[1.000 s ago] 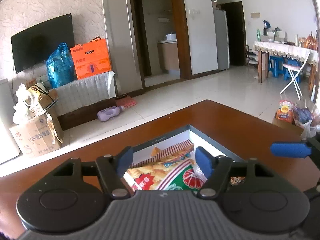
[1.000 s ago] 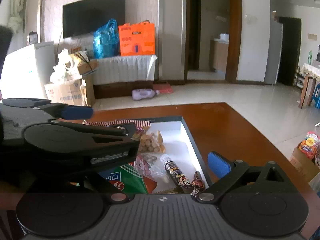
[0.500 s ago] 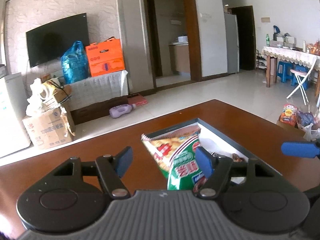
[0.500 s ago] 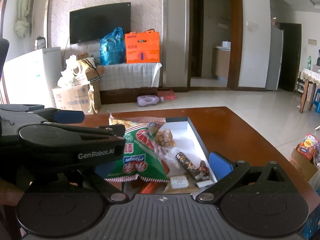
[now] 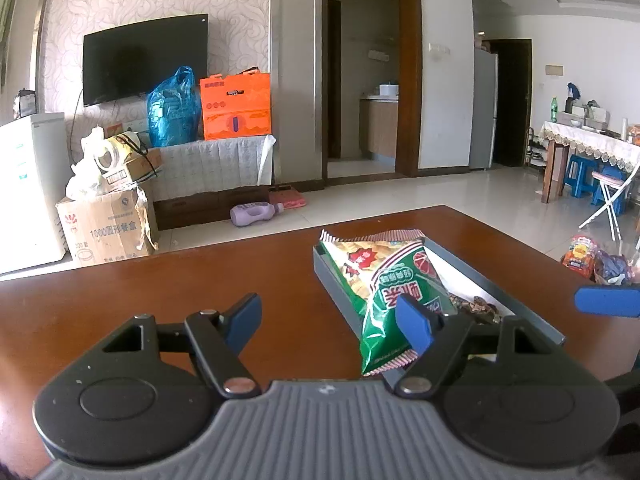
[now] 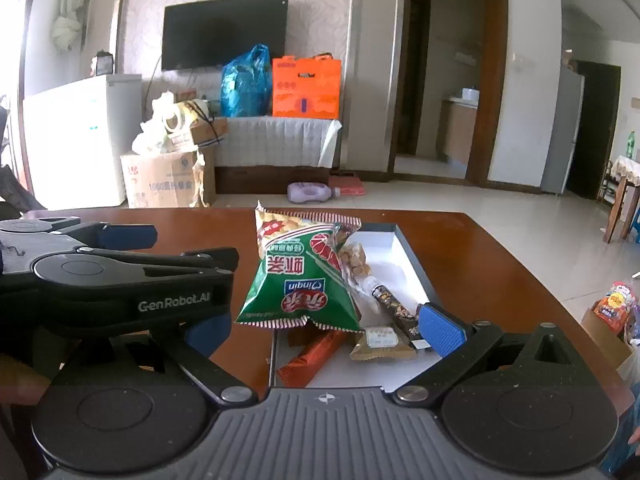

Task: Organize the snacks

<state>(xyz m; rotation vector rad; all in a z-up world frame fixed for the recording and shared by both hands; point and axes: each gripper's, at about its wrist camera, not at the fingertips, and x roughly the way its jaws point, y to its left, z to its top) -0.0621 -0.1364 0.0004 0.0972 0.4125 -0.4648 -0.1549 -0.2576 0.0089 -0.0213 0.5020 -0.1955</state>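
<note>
The green snack bag [image 5: 384,280] is leaving my left gripper [image 5: 329,320]. A second ago that gripper was hanging over the tray [image 5: 334,284] with the bag between its fingers. Now I am sliding it sideways over bare table [image 5: 160,280], and its jaws have just been widening. They are standing released with nothing pressed between the pads, though the right pad overlaps the bag's lower corner in my left view. My right gripper [image 6: 322,332] is also gaping, hovering at the near end of the tray and grasping nothing.

The bag is resting tilted across the tray's left wall, its near seam lying over the other snacks and its far seam sticking up above the rim. Beneath and beside it an orange bar [image 6: 316,356], a tan packet [image 6: 380,344] and a dark stick packet [image 6: 390,302] are lying on the tray floor. A bag of nuts [image 6: 354,260] is sitting further in.

I am judging this snack delivered but not settled flat. It may need a nudge inward.
</note>
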